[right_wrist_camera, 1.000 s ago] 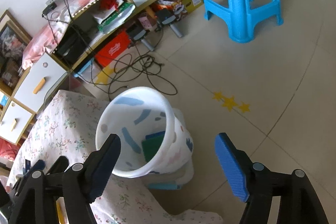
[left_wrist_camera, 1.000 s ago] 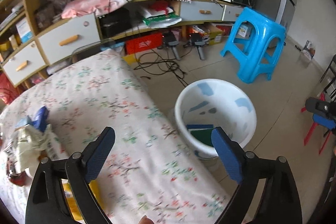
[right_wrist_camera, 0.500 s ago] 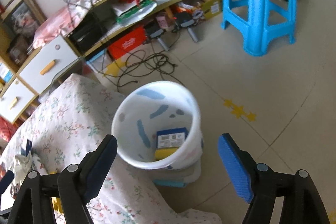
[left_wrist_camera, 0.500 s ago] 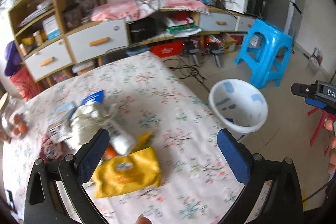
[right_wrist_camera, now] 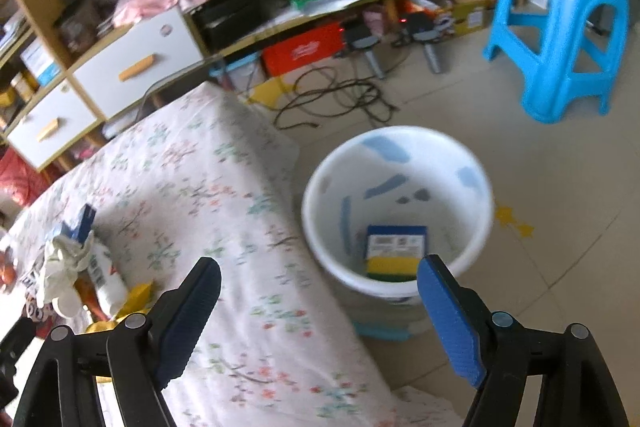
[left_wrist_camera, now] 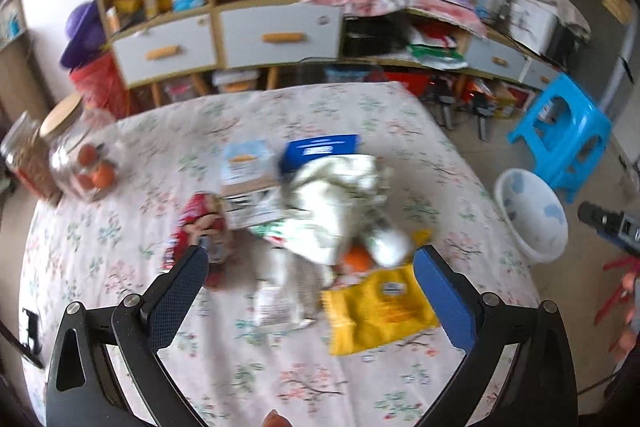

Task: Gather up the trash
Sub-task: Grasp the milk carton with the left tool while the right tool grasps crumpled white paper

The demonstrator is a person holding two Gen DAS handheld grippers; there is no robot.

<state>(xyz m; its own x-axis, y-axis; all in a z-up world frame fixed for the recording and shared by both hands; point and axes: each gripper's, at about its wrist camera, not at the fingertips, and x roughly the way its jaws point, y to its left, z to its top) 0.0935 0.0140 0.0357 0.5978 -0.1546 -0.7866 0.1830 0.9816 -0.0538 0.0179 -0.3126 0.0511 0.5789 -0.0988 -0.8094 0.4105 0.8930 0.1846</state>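
Lying in a loose heap near the middle of the floral tablecloth (left_wrist_camera: 304, 379), the trash takes in a crumpled white bag (left_wrist_camera: 332, 203), a blue carton (left_wrist_camera: 320, 149) at the heap's far side, a pale box (left_wrist_camera: 244, 163) beside it, a red wrapper (left_wrist_camera: 200, 223) toward the left edge, a white bottle (left_wrist_camera: 386, 241) and a yellow packet (left_wrist_camera: 380, 311) nearest the table's front edge. Over this heap hangs the left gripper (left_wrist_camera: 308, 291), its fingers spread as wide as they go and holding nothing; the yellow packet and a clear wrapper (left_wrist_camera: 280, 299) show in the gap between them, though the pads are clear of both. Off the table's right edge, on the tiled floor, stands the white bin (right_wrist_camera: 400, 155) with blue blotches, and inside it lie a blue-edged box (right_wrist_camera: 396, 241) and a yellow and green piece (right_wrist_camera: 390, 269). Above the bin and the table's right edge hangs the right gripper (right_wrist_camera: 318, 301), fingers wide apart and empty. Two glass jars (left_wrist_camera: 76, 163) sit at the table's far left corner. Beyond the bin stands a blue stool (right_wrist_camera: 560, 27), and a shelf unit with drawers (left_wrist_camera: 280, 35) lines the wall behind.
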